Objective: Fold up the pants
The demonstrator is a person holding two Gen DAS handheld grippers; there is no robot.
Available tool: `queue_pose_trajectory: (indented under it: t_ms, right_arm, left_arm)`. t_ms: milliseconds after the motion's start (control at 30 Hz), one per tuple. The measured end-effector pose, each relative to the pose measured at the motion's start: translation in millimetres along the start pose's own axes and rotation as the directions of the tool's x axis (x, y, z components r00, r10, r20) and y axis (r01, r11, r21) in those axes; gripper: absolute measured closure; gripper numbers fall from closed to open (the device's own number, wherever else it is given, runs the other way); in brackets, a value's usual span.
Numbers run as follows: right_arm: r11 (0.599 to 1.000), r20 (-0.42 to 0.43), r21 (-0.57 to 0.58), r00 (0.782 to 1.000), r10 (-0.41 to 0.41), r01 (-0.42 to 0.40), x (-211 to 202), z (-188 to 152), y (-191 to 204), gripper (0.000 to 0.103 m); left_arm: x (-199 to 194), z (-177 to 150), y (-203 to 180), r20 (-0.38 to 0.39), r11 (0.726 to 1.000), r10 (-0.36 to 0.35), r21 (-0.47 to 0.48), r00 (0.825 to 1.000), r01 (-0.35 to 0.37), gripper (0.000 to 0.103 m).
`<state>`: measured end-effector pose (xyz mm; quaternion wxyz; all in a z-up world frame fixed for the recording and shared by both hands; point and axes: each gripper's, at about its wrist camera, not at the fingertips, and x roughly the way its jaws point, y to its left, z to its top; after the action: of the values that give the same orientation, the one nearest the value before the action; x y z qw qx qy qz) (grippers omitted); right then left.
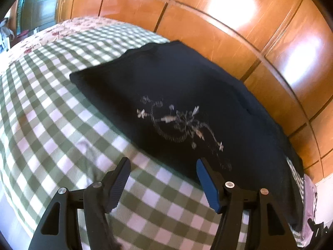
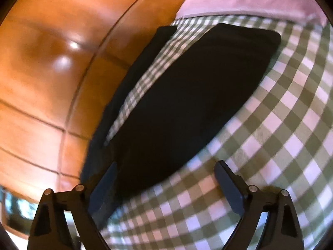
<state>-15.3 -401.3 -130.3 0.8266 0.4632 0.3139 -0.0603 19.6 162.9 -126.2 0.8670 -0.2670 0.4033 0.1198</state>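
**Dark pants lying on the checked bed, both tongs gaping**

While the left wrist view is looking down over the green-and-white checked bedspread point(image 1: 52, 114), the black cloth pants with pale floral embroidery point(image 1: 166, 87) are lying flat across it from about ten o'clock to four o'clock, beside the glossy orange-brown wooden wardrobe panels point(image 1: 229, 31). The left gripper point(image 1: 163, 164) is hanging at six o'clock with its jaws standing wide apart, gripping nothing; its blue-padded finger is showing over the pants' near edge.

In the right wrist view, the pants point(image 2: 187, 104) are stretching from one o'clock towards seven o'clock, their two legs parting at the top. The right gripper point(image 2: 166, 166) is also gaping wide, holding nothing; contact is unclear through blur.
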Motion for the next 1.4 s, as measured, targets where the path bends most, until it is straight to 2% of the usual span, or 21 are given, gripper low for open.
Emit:
queue_pose_trajectory:
  t_ms: [67,133,300,333,400,500,567,633,800,867,900,933,1000,1067,1167,1400]
  right_arm:
    - [1.000,0.024,0.013,1.000,0.018,-0.018,-0.8,2.1,0.3,0.008]
    - [1.000,0.056,0.001,0.998,0.026,-0.026,0.7,5.8,1.6,0.013]
    - [0.998,0.074,-0.059,0.997,-0.012,0.016,16.0,12.1,-3.2,0.049]
    - [0.997,0.077,-0.073,0.997,-0.013,0.019,17.2,12.3,-5.6,0.052]
    - [0.995,0.081,-0.094,0.996,-0.023,0.031,19.2,12.1,-8.6,0.067]
    - [0.995,0.090,-0.102,0.996,-0.013,0.023,20.8,11.8,-18.3,0.082]
    - [0.994,0.090,-0.108,0.996,-0.003,0.012,20.5,12.1,-21.4,0.083]
    - [0.992,0.090,-0.123,0.996,-0.007,0.018,21.1,11.8,-20.9,0.084]
    - [0.988,0.093,-0.148,0.995,-0.022,0.035,24.9,13.0,-19.0,0.087]
    - [0.987,0.087,-0.152,0.996,-0.034,0.047,26.3,13.9,-17.2,0.087]
    - [0.986,0.084,-0.155,0.996,-0.040,0.052,26.2,14.2,-16.7,0.088]
    - [0.985,0.081,-0.160,0.995,-0.049,0.061,26.5,14.9,-15.1,0.088]
    - [0.981,0.076,-0.178,0.995,-0.064,0.077,26.5,16.0,-11.0,0.088]
    - [0.976,0.076,-0.197,0.994,-0.082,0.096,24.3,17.2,-6.3,0.088]
    - [0.971,0.097,-0.213,0.991,-0.094,0.113,16.3,16.3,-3.2,0.090]
    - [0.963,0.113,-0.235,0.988,-0.103,0.128,-12.5,11.4,-3.2,0.093]
  left_arm:
    - [1.3,1.2,-0.2,0.019,1.000,-0.026,0.002,0.999,0.026,0.037]
    - [5.9,3.0,4.9,0.023,0.998,-0.053,-0.030,0.998,0.054,0.037]
    - [9.7,7.4,18.0,0.056,0.987,-0.116,-0.104,0.992,0.121,0.035]
    - [10.6,8.2,19.2,0.055,0.986,-0.124,-0.106,0.991,0.129,0.035]
    - [13.7,11.1,22.6,0.049,0.982,-0.144,-0.115,0.988,0.149,0.036]
    - [17.1,15.3,32.2,0.058,0.968,-0.192,-0.153,0.980,0.199,0.035]
    - [18.6,17.7,39.3,0.080,0.952,-0.226,-0.192,0.971,0.238,0.035]
    - [20.5,19.8,43.1,0.098,0.942,-0.232,-0.224,0.968,0.248,0.035]
    - [26.1,26.9,36.4,0.097,0.956,-0.208,-0.193,0.973,0.223,0.035]
    - [29.0,29.5,36.7,0.104,0.958,-0.184,-0.204,0.977,0.202,0.042]
    - [30.2,31.2,35.0,0.090,0.966,-0.157,-0.194,0.983,0.172,0.051]
    - [32.6,33.7,32.7,0.069,0.976,-0.125,-0.173,0.990,0.135,0.071]
    - [37.0,38.4,33.2,0.038,0.985,-0.079,-0.148,0.996,0.084,0.090]
    - [36.0,40.5,41.8,0.030,0.976,-0.123,-0.179,0.992,0.126,0.093]
    - [28.8,40.4,47.4,0.029,0.975,-0.137,-0.175,0.990,0.140,0.095]
    - [-20.7,35.2,49.7,0.113,0.977,-0.164,-0.121,0.980,0.178,0.096]
